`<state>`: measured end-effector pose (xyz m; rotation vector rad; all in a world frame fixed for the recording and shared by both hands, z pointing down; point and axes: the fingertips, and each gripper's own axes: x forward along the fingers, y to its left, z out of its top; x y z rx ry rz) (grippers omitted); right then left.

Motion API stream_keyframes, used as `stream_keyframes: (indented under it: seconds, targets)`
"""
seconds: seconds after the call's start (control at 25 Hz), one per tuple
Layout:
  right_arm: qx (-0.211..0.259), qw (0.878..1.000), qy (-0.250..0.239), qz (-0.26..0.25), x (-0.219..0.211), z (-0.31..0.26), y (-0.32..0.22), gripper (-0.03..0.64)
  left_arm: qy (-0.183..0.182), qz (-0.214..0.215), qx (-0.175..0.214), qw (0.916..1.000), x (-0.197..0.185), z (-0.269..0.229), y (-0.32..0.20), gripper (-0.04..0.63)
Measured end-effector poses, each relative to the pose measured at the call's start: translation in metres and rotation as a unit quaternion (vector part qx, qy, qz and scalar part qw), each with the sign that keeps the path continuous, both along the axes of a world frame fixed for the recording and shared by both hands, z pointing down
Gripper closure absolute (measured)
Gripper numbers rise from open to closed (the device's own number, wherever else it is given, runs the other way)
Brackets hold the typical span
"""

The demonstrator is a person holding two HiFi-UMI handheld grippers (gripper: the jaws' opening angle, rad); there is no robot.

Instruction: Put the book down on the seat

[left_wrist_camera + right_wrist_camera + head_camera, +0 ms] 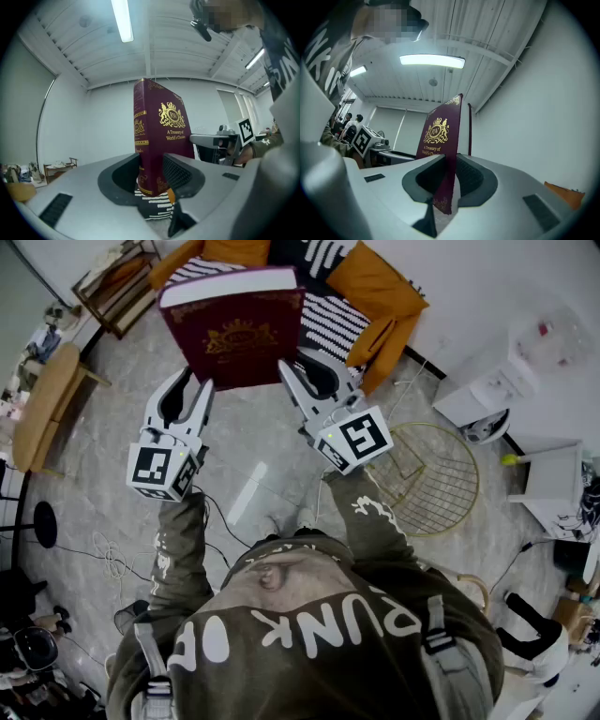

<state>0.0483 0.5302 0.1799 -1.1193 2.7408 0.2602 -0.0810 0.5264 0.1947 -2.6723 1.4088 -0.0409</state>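
Note:
A thick maroon book (239, 334) with a gold crest is held up in the air, above the front of an orange armchair (389, 296). A black-and-white striped cushion (337, 320) lies on the armchair's seat. My left gripper (192, 382) is shut on the book's lower left corner at the spine; in the left gripper view the book (161, 140) stands upright between the jaws of the left gripper (152, 173). My right gripper (305, 367) is shut on the lower right corner. In the right gripper view the book (443, 140) shows edge-on in the right gripper (445, 178).
A round gold wire table (427, 474) stands on the floor to the right, with white furniture (487, 390) behind it. A wooden table (42, 404) and a wooden rack (117, 292) are at the left. Cables (108, 559) lie on the tiled floor.

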Motion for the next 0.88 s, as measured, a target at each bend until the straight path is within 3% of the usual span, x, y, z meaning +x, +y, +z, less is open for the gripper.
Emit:
stream_keyframes:
  seconds: [0.72, 0.88]
  targets:
    - [-0.009, 1.0, 0.004, -0.002, -0.001, 0.008, -0.006, 0.528, 0.002, 0.007, -0.003, 1.0, -0.001, 0.006, -0.005, 0.448]
    - [-0.013, 1.0, 0.01, 0.005, -0.021, 0.012, -0.008, 0.528, 0.007, 0.013, -0.008, 0.9999, -0.021, 0.012, -0.008, 0.448]
